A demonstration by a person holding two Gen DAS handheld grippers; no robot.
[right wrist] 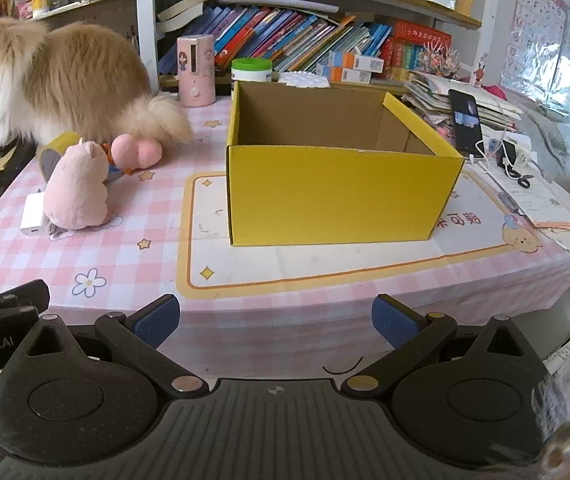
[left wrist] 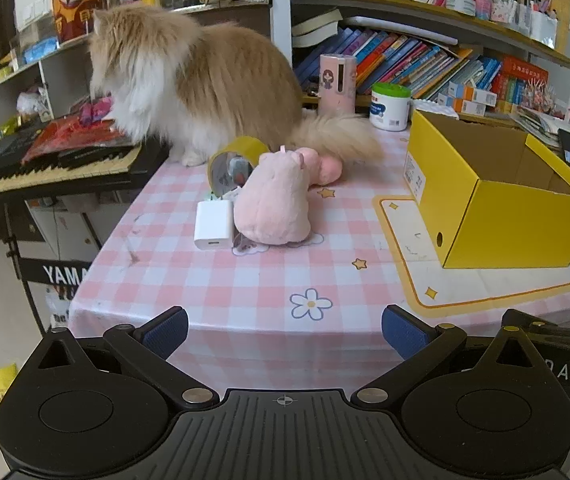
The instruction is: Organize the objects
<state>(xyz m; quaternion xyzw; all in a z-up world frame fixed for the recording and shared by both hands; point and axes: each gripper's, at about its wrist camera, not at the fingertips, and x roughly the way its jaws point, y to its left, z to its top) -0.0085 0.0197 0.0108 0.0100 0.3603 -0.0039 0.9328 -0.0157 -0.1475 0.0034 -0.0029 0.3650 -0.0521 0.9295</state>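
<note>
The open yellow cardboard box (right wrist: 341,192) stands on the cream, orange-bordered mat (right wrist: 325,260) at the right half of my counter (left wrist: 245,280), which wears a pink-and-white checked cloth; as far as I can see into it, the box holds nothing. To its left, well apart from it, the small things cluster together — a pale pink plush animal (left wrist: 273,204) sitting upright with its back to me, a white square charger block (left wrist: 214,226) just beside it on the left, a roll of yellow-green tape (left wrist: 235,162) standing on edge behind it, and a rosier pink plush toy (left wrist: 321,166) lying behind its right shoulder. A long-haired cream and ginger cat (left wrist: 197,88) sits at the far left corner, front paws on the black electronic keyboard (left wrist: 45,164), tail draped near the rosy plush. At the back, a pink cylindrical sharpener (right wrist: 196,72) and a white jar with a green lid (left wrist: 390,106) stand before the bookshelf (left wrist: 425,56).

My left hand-held gripper (left wrist: 284,334) hangs at the near edge of the counter, fingers spread wide, nothing between them. My right hand-held gripper (right wrist: 275,320) — facing the box — is spread just as wide and bare.
</note>
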